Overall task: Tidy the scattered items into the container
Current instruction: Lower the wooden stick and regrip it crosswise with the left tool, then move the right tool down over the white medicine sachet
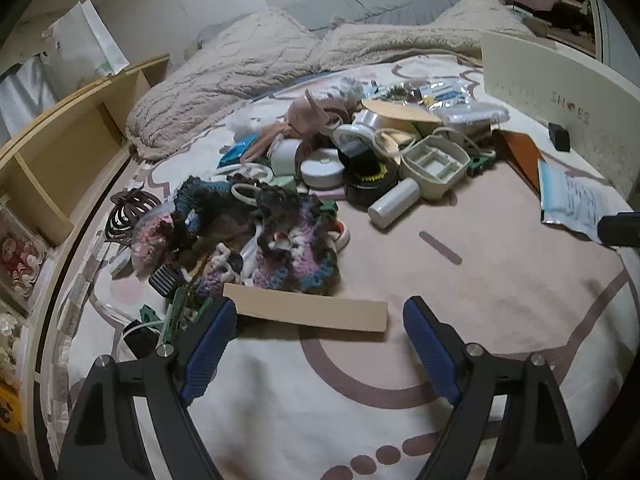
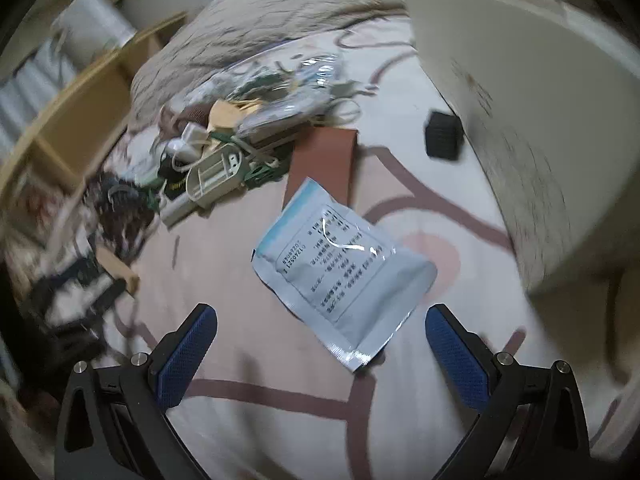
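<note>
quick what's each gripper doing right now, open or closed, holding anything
Left gripper: open, holding nothing; a tan cardboard strip lies just ahead of the fingertips.
Right gripper: open, holding nothing; a blue-and-white packet lies just ahead.

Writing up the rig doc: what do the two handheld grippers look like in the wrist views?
Both look identical. The left gripper and right gripper have matte black angular frames with triangular cut-outs and silver round bolt heads at the pivots. Each finger carries a blue pad with fine dotted texture. No cables, markings, hands or sleeves show.
</note>
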Demonstrator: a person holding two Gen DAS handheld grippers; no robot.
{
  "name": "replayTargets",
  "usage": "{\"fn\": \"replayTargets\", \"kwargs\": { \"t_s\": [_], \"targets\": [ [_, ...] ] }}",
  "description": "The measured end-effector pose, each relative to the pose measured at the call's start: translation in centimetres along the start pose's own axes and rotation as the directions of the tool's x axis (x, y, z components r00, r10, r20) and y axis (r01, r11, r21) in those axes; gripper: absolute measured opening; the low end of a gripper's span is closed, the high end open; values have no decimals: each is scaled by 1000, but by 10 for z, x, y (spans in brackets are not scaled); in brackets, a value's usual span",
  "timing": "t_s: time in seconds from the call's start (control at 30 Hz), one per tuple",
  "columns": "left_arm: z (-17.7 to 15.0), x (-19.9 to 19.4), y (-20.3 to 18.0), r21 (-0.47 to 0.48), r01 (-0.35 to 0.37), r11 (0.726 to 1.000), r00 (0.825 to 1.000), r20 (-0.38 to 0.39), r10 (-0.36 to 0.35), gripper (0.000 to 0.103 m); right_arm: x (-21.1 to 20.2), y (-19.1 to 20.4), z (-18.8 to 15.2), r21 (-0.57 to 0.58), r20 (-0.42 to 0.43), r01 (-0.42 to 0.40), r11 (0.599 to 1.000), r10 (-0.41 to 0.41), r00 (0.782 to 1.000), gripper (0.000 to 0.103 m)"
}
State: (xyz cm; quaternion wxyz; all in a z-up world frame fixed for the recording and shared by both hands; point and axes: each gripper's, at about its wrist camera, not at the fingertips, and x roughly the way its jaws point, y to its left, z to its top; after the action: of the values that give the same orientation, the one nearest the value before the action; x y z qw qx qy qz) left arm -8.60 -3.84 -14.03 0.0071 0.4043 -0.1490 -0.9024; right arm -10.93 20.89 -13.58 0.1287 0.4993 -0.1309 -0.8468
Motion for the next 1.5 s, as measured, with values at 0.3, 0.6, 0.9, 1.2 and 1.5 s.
{"fn": "replayTargets", "kwargs": {
  "t_s": [0.3, 0.6, 0.9, 1.2, 1.5],
  "targets": [
    [2, 2, 2, 1, 61, 998, 998, -33, -61, 90, 10, 10, 9, -11, -22, -26, 1000, 25, 999, 103],
    [4, 7, 12, 6, 71, 997, 996, -47, -71, 90, 30, 32, 41, -168, -40, 31, 985, -38, 998, 103],
    [6, 9, 15, 20, 111, 994, 992, -55, -109, 90, 8, 20, 23, -110, 42, 51, 993, -47, 998, 103],
    [4, 17, 5, 72, 91, 993, 993, -82, -85, 87, 10, 16, 10, -76, 5, 47, 996, -47, 999, 103],
    [5, 17, 5, 54, 86, 995, 994, -78, -82, 68, 21, 21, 16, -72, -8, 1, 997, -2, 1000, 103]
  ]
}}
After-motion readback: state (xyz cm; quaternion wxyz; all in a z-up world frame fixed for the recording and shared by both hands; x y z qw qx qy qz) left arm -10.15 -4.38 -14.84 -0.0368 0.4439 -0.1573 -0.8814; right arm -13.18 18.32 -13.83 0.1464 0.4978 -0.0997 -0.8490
